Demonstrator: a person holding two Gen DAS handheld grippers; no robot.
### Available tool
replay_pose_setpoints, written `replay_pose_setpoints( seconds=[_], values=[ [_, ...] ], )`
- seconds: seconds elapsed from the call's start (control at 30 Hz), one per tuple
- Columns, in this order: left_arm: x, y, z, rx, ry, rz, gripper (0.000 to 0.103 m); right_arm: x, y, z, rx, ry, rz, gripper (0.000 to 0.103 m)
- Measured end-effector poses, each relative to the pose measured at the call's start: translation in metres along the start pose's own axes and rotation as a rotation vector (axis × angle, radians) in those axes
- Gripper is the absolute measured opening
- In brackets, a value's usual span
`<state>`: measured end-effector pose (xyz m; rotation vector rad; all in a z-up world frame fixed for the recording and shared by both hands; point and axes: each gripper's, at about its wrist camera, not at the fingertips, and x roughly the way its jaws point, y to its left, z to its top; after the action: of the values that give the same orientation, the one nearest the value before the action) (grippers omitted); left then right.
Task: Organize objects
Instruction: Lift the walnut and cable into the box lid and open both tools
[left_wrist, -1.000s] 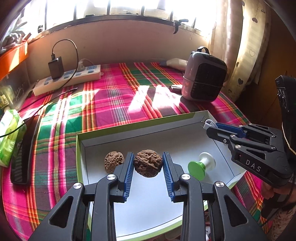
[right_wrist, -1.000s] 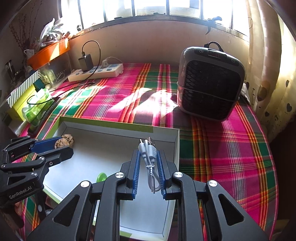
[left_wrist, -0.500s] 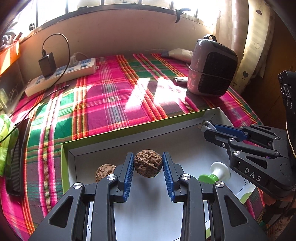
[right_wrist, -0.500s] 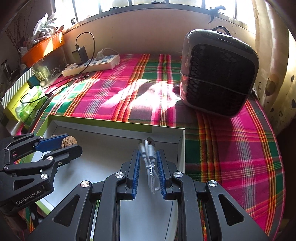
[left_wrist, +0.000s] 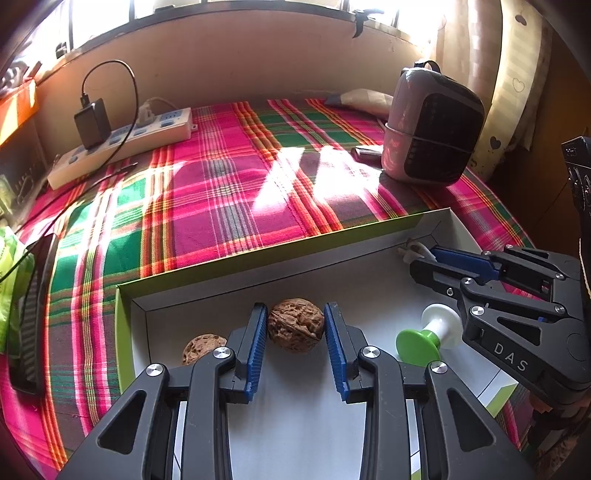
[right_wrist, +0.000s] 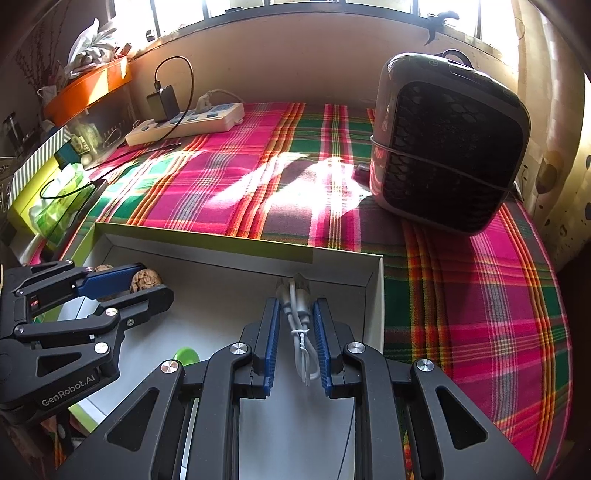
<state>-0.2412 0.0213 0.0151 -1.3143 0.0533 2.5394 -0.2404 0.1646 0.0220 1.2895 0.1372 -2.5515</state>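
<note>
My left gripper (left_wrist: 295, 323) is shut on a brown walnut (left_wrist: 295, 325) and holds it over the white tray with green rim (left_wrist: 123, 321). A second walnut (left_wrist: 203, 347) lies in the tray to the left of it. A green and white spool (left_wrist: 428, 334) lies in the tray to the right. My right gripper (right_wrist: 295, 314) is shut on a bundled white cable (right_wrist: 297, 314) near the tray's far right corner (right_wrist: 375, 295). The right gripper also shows in the left wrist view (left_wrist: 424, 262), and the left gripper in the right wrist view (right_wrist: 147, 286).
The tray rests on a pink and green plaid cloth (left_wrist: 221, 192). A grey heater (right_wrist: 447, 144) stands at the back right. A white power strip (left_wrist: 122, 147) with a black charger lies at the back left. A green packet (left_wrist: 11, 280) lies at the left edge.
Both grippers have moved forward and up over the tray, each keeping its hold. The second walnut and the spool have stayed in place.
</note>
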Motion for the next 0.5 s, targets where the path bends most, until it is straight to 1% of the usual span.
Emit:
replay_pose_setpoints(
  seconds=[0.5],
  values=[
    [0.0, 0.0011, -0.0006, -0.007, 0.009, 0.003, 0.03, 0.0005, 0.0029, 0.0006, -0.008, -0.001, -0.009, 0.02]
  ],
)
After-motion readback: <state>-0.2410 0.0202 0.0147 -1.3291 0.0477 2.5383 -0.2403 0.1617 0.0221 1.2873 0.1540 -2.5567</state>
